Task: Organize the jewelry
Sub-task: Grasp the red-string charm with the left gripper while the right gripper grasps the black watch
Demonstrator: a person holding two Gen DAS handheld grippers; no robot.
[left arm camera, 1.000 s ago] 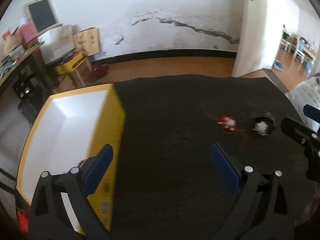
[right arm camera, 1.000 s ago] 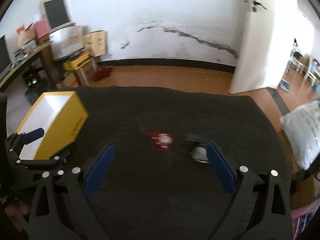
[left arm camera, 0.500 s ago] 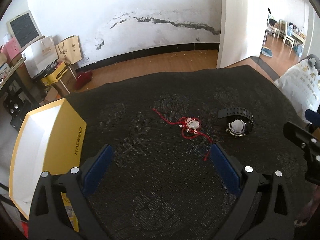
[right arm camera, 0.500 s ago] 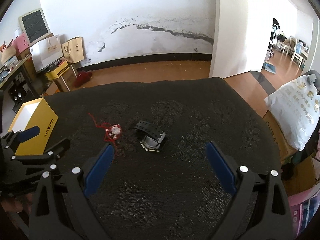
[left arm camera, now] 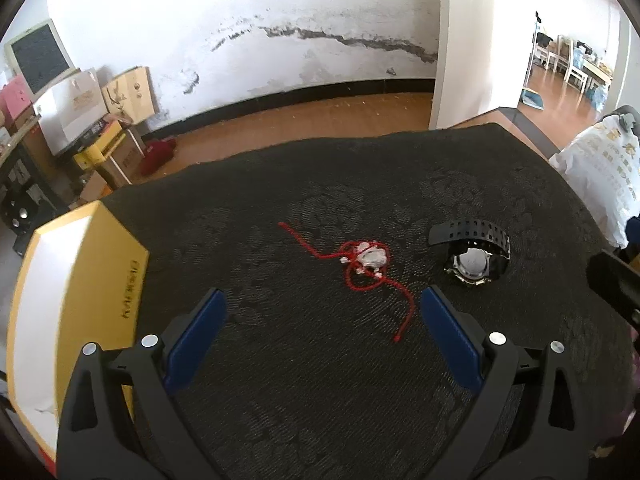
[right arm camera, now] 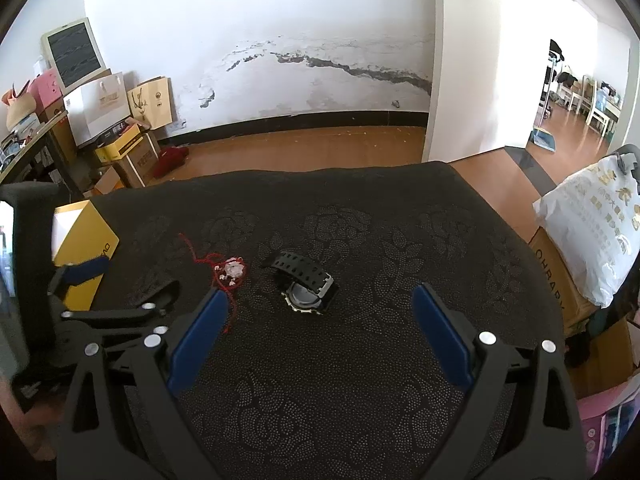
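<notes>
1. Surface [left arm camera: 320, 400] first: a dark cloth with a raised floral weave covers it, and every task thing lies on it.
2. Yellow box [left arm camera: 80, 280], open-topped with a white inside, sits at the 9 o'clock edge in the left wrist view; it looks like the likely destination, though that is a judgement.
3. Left tongs [left arm camera: 322, 332] are spread wide and hold nothing; right tongs [right arm camera: 316, 328] are likewise released and empty, hovering above the cloth.
4. Black watch [left arm camera: 474, 256] lies at about 2 o'clock from the left tongs, strap arched upward and case tilted on the cloth. It should be stiffer and heavier than the rest; the raised strap seems the surest place to pinch.
5. Red cord bracelet [left arm camera: 366, 262] with a pale charm lies just beside the watch, at 12 o'clock of the left tongs. Probably light and limp, it may snag on the weave; gripping the charm cluster looks safer than the loose tail.
</notes>
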